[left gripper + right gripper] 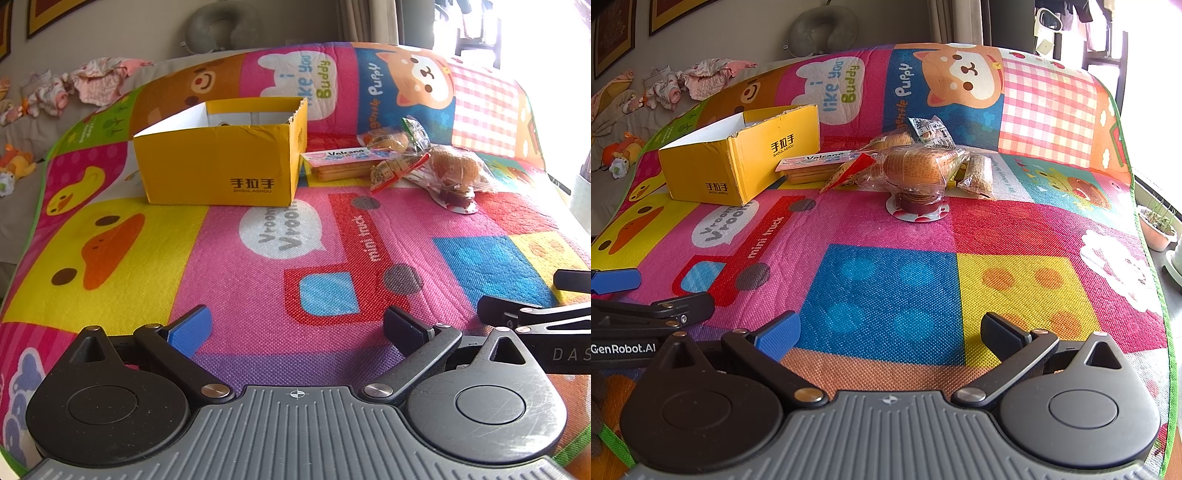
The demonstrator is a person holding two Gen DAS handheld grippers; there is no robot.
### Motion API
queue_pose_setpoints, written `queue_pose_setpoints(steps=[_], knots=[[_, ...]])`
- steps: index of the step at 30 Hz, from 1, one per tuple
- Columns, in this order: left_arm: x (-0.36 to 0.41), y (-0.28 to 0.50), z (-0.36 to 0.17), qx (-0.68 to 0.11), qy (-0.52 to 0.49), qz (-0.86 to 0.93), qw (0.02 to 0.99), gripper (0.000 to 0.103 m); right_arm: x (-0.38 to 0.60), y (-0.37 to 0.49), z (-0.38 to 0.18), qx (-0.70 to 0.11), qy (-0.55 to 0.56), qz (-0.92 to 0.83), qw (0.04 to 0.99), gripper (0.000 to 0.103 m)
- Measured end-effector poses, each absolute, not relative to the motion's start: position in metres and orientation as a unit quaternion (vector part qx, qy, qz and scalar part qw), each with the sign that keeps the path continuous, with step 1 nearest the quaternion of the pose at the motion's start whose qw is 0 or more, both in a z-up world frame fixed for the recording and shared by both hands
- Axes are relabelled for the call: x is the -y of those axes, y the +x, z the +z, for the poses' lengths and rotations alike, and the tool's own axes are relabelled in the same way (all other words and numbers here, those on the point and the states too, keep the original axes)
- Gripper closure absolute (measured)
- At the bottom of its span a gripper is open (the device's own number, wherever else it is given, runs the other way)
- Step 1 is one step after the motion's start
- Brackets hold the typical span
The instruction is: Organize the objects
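An open yellow cardboard box (218,166) (738,158) stands on the colourful play mat (258,258) (886,288). To its right lies a heap of wrapped snacks: a flat Volcano wafer pack (338,162) (812,166), a bagged bun (456,166) (916,166), a small red jelly cup (460,199) (918,206) and a sesame bar (979,177). My left gripper (297,328) hovers open and empty over the near mat. My right gripper (890,332) is also open and empty, well short of the snacks.
Crumpled clothes (85,81) and soft toys (14,162) lie on the grey surface to the left of the mat. A neck pillow (822,27) rests at the back. Potted plants (1156,225) sit past the mat's right edge.
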State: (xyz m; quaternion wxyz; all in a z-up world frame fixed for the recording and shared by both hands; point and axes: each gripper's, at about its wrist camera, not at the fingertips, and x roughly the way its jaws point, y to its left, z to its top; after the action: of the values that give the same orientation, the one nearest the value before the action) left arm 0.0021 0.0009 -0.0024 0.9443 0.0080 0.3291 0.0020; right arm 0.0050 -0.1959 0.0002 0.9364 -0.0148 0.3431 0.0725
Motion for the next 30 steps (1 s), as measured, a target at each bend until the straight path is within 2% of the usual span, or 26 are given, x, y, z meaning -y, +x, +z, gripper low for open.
queue_pose_setpoints(steps=[30], knots=[[0.0004, 0.0028, -0.0019, -0.325, 0.013, 0.007, 0.945, 0.0, 0.196, 0.0065, -0.0001, -0.343, -0.014, 0.073, 0.936, 0.0]])
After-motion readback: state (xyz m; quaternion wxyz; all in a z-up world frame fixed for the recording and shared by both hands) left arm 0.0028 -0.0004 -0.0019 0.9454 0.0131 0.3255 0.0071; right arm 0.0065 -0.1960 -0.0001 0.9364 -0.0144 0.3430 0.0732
